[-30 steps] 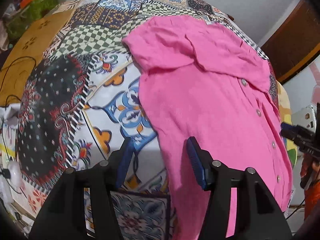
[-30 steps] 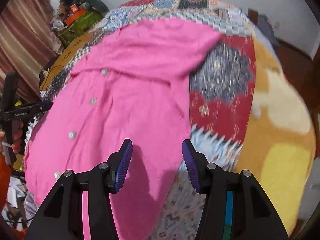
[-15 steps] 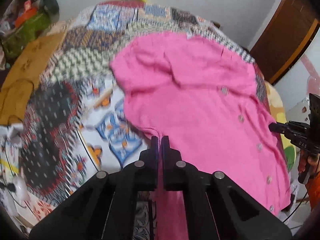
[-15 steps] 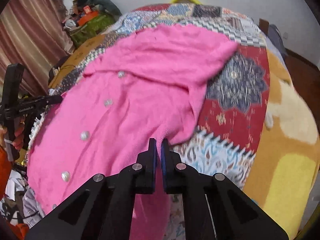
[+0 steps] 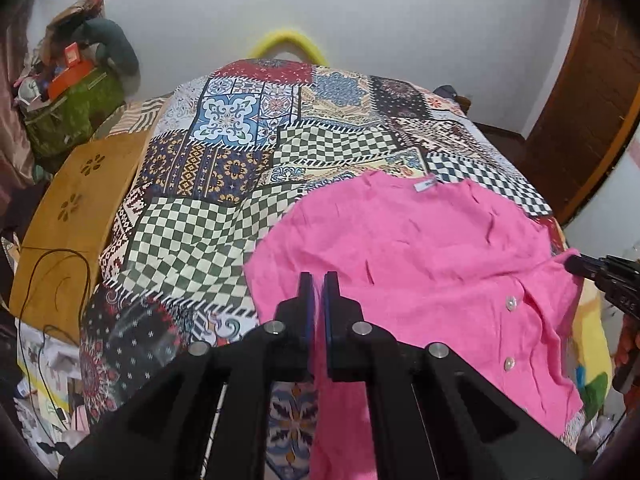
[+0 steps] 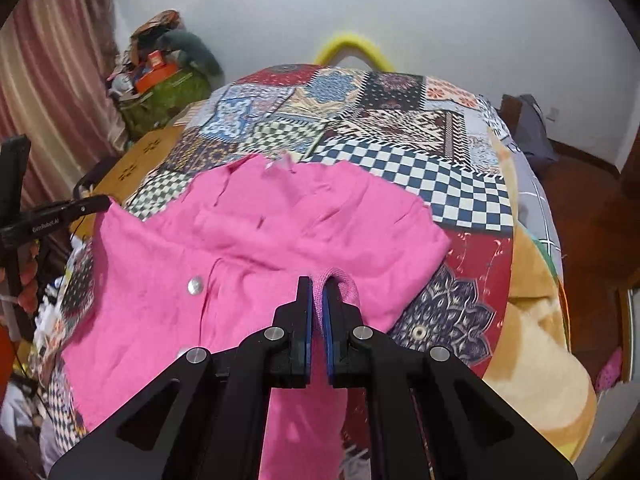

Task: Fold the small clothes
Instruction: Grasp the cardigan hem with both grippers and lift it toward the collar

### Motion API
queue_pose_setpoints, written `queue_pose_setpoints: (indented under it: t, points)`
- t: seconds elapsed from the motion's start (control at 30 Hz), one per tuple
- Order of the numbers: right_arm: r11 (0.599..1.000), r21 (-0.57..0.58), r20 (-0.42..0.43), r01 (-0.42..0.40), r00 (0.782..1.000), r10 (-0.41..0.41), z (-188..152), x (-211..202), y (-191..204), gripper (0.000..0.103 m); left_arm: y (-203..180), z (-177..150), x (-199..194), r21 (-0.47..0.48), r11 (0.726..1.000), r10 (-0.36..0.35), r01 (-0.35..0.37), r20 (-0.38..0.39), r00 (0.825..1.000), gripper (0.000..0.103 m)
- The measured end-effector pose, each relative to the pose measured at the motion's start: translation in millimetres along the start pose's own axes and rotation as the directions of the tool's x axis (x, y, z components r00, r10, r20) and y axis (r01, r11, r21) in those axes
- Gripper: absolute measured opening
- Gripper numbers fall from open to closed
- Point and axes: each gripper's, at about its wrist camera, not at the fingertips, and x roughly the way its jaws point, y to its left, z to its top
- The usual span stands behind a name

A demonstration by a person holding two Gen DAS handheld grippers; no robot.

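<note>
The person is working on the first fold of a pink shirt (image 5: pixel 420 248) that is lying on a patchwork quilt (image 5: pixel 224 160) over the bed. Both grippers are pinching the shirt's near hem: the left gripper (image 5: pixel 316 280) is clamped tight on the hem's left corner, with pink cloth trailing down between its jaws, and the right gripper (image 6: pixel 316 284) is clamped on the right corner, where a ribbed loop of hem is bulging out past its tips. The near half of the shirt is being held off the quilt, while the collar end, with its white label (image 5: pixel 424 186), is resting flat farther up the bed. A row of buttons (image 5: pixel 511 302) is showing on the raised front.

Judging by this, the step in hand is carrying the hem over toward the collar. The next move is probably calling for both hands to travel together and level, so the hem is landing square on the collar edge without twisting, and only then for the jaws to be letting go.

As for room, plenty of bare quilt is lying beyond the collar and to the left of the shirt. To the right the quilt is ending close by, against an orange blanket (image 6: pixel 540 320) sloping off the bed's side, so the shirt's right edge is sitting nearest a drop. A wooden board (image 5: pixel 80 208) is bordering the bed on the left.
</note>
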Motion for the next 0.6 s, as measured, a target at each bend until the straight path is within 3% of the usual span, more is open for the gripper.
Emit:
queue_pose_setpoints:
  t: [0.07,0.1,0.17,0.6]
  points:
    - [1.000,0.010,-0.023,0.002,1.000,-0.002,0.8,1.6,-2.4,0.012,0.9,-0.2,3.5,0.001,1.000,-0.004,0.004,-0.027,1.000,0.016]
    - [1.000,0.003,-0.033,0.013,0.999,-0.013,-1.4,0.9,-1.8,0.019,1.2,-2.3,3.6,-0.001,1.000,-0.007,0.007,-0.038,0.999,0.027]
    - [1.000,-0.011,-0.039,0.021,0.999,-0.021,-8.4,-4.2,0.0,0.029,3.6,-10.3,0.7,-0.008,1.000,-0.010,0.010,-0.047,0.999,0.038]
    - [1.000,0.005,-0.146,-0.003,0.989,0.003,-87.7,-37.3,5.6,0.033,16.6,-113.5,-35.4,-0.026,0.999,-0.050,0.045,-0.205,0.978,0.047]
